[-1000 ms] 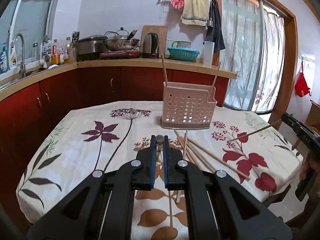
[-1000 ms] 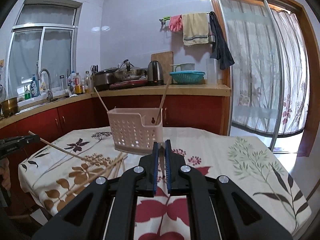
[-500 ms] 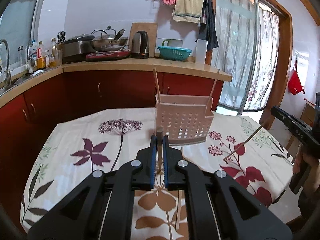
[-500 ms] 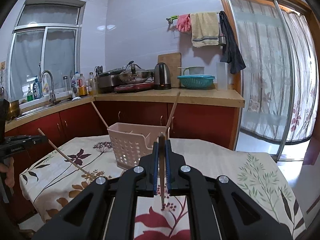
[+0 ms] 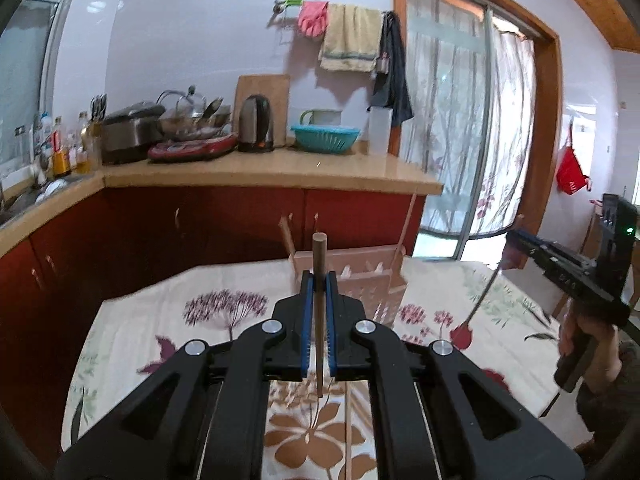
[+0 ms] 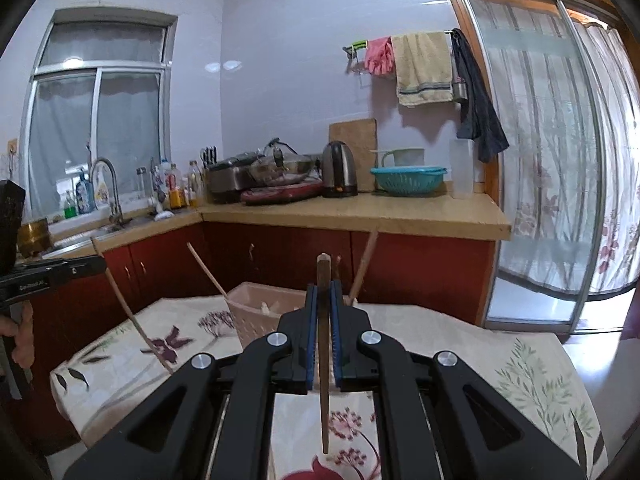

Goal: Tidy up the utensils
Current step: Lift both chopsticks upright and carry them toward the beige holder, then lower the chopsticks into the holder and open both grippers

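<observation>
**Both jaws clamped on a chopstick above the table**

The left gripper (image 5: 319, 280) has its jaws closed on a thin brown wooden chopstick (image 5: 319, 308), which stands nearly upright between the blue pads; its blunt top pokes out above the jaw tips and its lower end hangs below them, over the floral-patterned tablecloth (image 5: 160, 320). The right gripper (image 6: 323, 294) likewise grips a second brown wooden chopstick (image 6: 324, 380), held upright, with its top rising above the tips and its point hanging free above the table.

Beyond both sets of jaws sits the pale pink perforated plastic utensil basket (image 6: 256, 320) on the table, with several chopsticks leaning out of it. In the left view the basket is blurred and lies just behind the jaw tips. More loose chopsticks (image 5: 349, 432) lie flat on the cloth below the left jaws.
</observation>
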The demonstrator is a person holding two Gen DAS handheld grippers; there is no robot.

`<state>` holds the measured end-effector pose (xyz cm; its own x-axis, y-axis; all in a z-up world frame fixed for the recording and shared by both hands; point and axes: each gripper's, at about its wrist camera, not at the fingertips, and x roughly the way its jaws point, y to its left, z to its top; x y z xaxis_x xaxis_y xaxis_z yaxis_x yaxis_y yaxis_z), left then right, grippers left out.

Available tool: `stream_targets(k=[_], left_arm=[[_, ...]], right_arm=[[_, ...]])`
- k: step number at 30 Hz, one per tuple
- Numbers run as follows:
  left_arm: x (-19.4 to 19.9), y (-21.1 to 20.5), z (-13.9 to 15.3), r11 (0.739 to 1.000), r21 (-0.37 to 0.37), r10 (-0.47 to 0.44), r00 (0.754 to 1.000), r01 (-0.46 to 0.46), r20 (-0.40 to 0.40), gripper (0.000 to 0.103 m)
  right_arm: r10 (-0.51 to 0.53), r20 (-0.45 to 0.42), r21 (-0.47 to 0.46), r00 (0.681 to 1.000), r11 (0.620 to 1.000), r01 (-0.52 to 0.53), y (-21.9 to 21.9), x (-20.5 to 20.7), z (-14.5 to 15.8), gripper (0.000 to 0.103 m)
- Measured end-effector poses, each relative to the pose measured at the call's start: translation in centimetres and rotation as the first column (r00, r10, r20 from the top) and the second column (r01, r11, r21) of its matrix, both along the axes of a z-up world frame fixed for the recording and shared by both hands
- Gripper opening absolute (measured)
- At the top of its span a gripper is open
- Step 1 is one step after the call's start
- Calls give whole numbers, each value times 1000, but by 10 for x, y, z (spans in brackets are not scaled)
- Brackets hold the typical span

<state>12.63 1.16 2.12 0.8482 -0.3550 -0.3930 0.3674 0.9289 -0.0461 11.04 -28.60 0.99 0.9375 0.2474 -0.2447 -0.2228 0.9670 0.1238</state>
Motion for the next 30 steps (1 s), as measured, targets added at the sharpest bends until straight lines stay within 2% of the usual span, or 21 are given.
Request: stream_targets(k=[7,16,21,26,30], left_arm=[[17,-19,50,999,-1,-38,993,38,116,7],[59,-44,80,999,-10,-43,976,46,212,7],[83,-57,67,999,7,-38,974,38,224,7],[108,-65,35,999,10,-41,985,39,170,7],[125,-66,5,999,20,-42,993,40,109,7]], right_arm=[[28,94,17,995,999,-30,2,22,38,7],[26,189,15,982,999,-30,7,66,68,7],[21,190,34,982,999,-28,9,92,58,7],[21,141,54,990,998,-29,14,114,32,7],[31,65,55,997,998,-34,19,127,2,7]])
